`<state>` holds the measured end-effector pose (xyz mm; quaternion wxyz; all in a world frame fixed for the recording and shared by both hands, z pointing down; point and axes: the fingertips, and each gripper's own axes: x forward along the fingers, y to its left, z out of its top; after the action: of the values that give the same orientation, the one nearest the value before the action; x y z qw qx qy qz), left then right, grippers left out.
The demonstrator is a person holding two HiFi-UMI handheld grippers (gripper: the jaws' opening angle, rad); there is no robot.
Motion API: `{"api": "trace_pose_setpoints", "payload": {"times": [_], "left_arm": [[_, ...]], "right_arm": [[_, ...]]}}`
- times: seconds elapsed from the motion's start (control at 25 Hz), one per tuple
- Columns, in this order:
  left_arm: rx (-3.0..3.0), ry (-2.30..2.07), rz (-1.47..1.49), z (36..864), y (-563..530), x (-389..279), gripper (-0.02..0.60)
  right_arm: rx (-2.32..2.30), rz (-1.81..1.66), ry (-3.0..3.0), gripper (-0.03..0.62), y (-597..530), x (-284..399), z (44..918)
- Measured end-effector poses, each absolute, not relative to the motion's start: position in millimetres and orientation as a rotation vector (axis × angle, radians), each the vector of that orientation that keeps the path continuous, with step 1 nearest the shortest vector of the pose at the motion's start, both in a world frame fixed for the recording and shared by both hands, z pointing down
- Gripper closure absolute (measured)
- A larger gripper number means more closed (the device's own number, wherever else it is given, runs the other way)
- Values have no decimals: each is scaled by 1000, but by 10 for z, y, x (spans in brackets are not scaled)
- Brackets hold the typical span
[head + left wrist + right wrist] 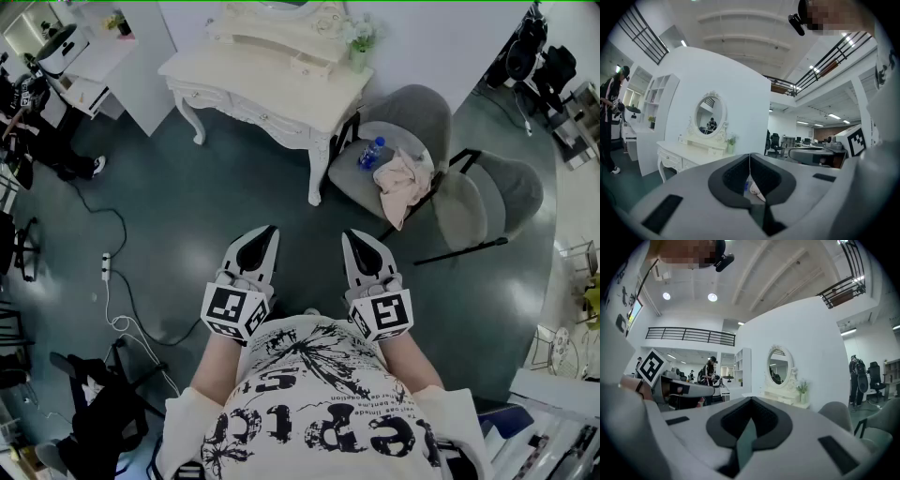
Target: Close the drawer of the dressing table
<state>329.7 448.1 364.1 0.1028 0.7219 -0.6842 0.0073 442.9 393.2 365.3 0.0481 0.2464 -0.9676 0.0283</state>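
The white dressing table (281,89) stands against the wall well ahead of me, with an oval mirror (708,115) on top and knobbed drawer fronts (246,111) along its near side. From this distance I cannot tell which drawer stands open. My left gripper (267,231) and right gripper (352,234) are held side by side in front of my chest, above bare floor and far short of the table. Both point roughly level at it. Each pair of jaws meets at the tip with nothing between. The table also shows in the right gripper view (785,398).
A grey chair (427,103) right of the table carries a blue-capped bottle (370,155) and a crumpled cloth (401,183); a second grey chair (502,192) stands beside it. A power strip with white cable (106,267) lies on the floor at left. A person (37,131) stands far left.
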Motion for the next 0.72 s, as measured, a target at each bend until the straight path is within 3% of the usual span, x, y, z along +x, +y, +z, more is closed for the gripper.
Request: {"api": "trace_pose_setpoints", "payload": {"times": [0.72], "left_arm": [[2143,-1956,66,3749,4235,3068,561]], "right_arm": [[896,224,-2869,577,3602,4281,3840]]}}
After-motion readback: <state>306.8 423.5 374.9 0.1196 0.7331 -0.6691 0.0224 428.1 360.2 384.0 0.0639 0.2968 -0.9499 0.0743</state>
